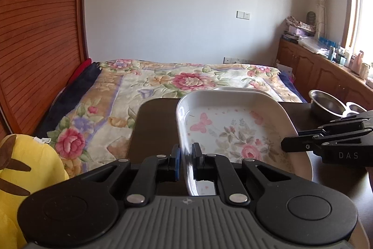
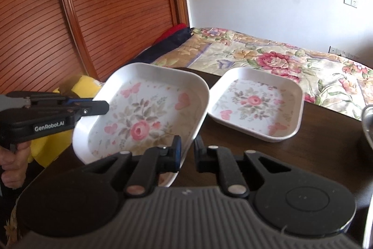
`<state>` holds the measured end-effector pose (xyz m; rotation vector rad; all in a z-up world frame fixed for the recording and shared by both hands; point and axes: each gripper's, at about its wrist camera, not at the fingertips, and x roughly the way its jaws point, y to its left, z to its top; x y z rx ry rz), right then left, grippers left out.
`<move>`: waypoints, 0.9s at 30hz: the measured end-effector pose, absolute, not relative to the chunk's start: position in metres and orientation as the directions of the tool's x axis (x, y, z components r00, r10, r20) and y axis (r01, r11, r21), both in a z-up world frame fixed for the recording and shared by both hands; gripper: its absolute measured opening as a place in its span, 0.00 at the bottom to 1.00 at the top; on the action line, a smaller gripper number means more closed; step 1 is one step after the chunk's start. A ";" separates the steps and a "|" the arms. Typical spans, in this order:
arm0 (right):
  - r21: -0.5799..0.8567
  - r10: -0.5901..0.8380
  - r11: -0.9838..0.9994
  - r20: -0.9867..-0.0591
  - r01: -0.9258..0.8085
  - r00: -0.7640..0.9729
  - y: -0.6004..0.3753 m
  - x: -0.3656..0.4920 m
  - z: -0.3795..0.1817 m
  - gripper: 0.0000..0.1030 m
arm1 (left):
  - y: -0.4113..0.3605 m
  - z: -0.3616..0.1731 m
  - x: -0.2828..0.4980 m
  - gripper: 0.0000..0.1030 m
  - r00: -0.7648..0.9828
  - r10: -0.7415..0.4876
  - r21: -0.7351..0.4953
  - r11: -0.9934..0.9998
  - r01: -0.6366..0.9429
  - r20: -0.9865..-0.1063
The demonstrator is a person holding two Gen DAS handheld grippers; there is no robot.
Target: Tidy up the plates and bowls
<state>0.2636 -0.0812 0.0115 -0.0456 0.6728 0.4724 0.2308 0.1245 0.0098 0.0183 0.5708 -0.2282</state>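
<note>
1. The big plate (image 2: 142,113) is white with pink flowers and butterflies on it. It is lifted off the dark table (image 2: 279,162) and tilted.
2. The left gripper (image 1: 186,155) has its fingers (image 1: 197,152) pinched on the near left rim of the big plate.
3. The right gripper (image 2: 186,148) has its fingers (image 2: 176,147) pinched on the near right rim of the same plate. So both grippers hold one plate, one at each side.
4. A person's hand (image 2: 11,162) grips the handle of the left gripper, seen from the right camera.
5. A small plate (image 2: 256,104) with the same flowers lies flat on the table, just beside the big plate, toward the bed.
6. A shiny metal bowl (image 1: 326,104) sits on the table, off to the right of the plates.
7. Behind the table is a bed (image 1: 186,78) with a flowery blanket.
8. A yellow soft toy (image 1: 30,165) sits at the left, next to the table.
9. A brown wooden wardrobe (image 2: 105,11) stands by the bed.
</note>
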 end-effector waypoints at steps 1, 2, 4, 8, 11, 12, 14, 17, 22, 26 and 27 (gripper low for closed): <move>0.109 0.403 0.896 -0.606 -0.431 0.685 -0.084 0.262 0.013 0.13 | 0.122 0.011 0.229 0.10 0.817 -0.212 -0.047 0.974 0.222 -0.537; 0.109 0.401 0.898 -0.603 -0.427 0.689 -0.087 0.259 0.014 0.13 | 0.119 0.012 0.227 0.10 0.817 -0.214 -0.046 0.973 0.226 -0.536; 0.112 0.398 0.901 -0.599 -0.419 0.695 -0.094 0.255 0.015 0.13 | 0.112 0.013 0.221 0.10 0.818 -0.219 -0.041 0.972 0.233 -0.532; 0.113 0.392 0.906 -0.589 -0.408 0.707 -0.108 0.246 0.018 0.13 | 0.101 0.018 0.208 0.10 0.819 -0.232 -0.046 0.968 0.245 -0.525; 0.119 0.392 0.908 -0.579 -0.402 0.715 -0.119 0.239 0.019 0.13 | 0.092 0.019 0.197 0.10 0.820 -0.242 -0.049 0.966 0.254 -0.519; 0.122 0.392 0.909 -0.576 -0.399 0.717 -0.123 0.237 0.020 0.12 | 0.089 0.019 0.194 0.10 0.820 -0.244 -0.049 0.965 0.256 -0.518; 0.124 0.391 0.910 -0.571 -0.395 0.722 -0.129 0.232 0.021 0.12 | 0.085 0.018 0.187 0.10 0.818 -0.250 -0.053 0.964 0.261 -0.517; 0.128 0.389 0.913 -0.565 -0.389 0.728 -0.138 0.223 0.021 0.12 | 0.079 0.016 0.177 0.10 0.815 -0.257 -0.052 0.961 0.270 -0.519; 0.129 0.382 0.917 -0.561 -0.378 0.735 -0.149 0.210 0.019 0.12 | 0.073 0.015 0.163 0.10 0.809 -0.264 -0.052 0.959 0.279 -0.526; 0.135 0.384 0.917 -0.558 -0.376 0.736 -0.154 0.201 0.018 0.12 | 0.071 0.016 0.150 0.10 0.810 -0.267 -0.050 0.958 0.283 -0.523; 0.137 0.385 0.916 -0.556 -0.376 0.737 -0.156 0.199 0.019 0.12 | 0.071 0.016 0.147 0.10 0.810 -0.267 -0.051 0.958 0.283 -0.522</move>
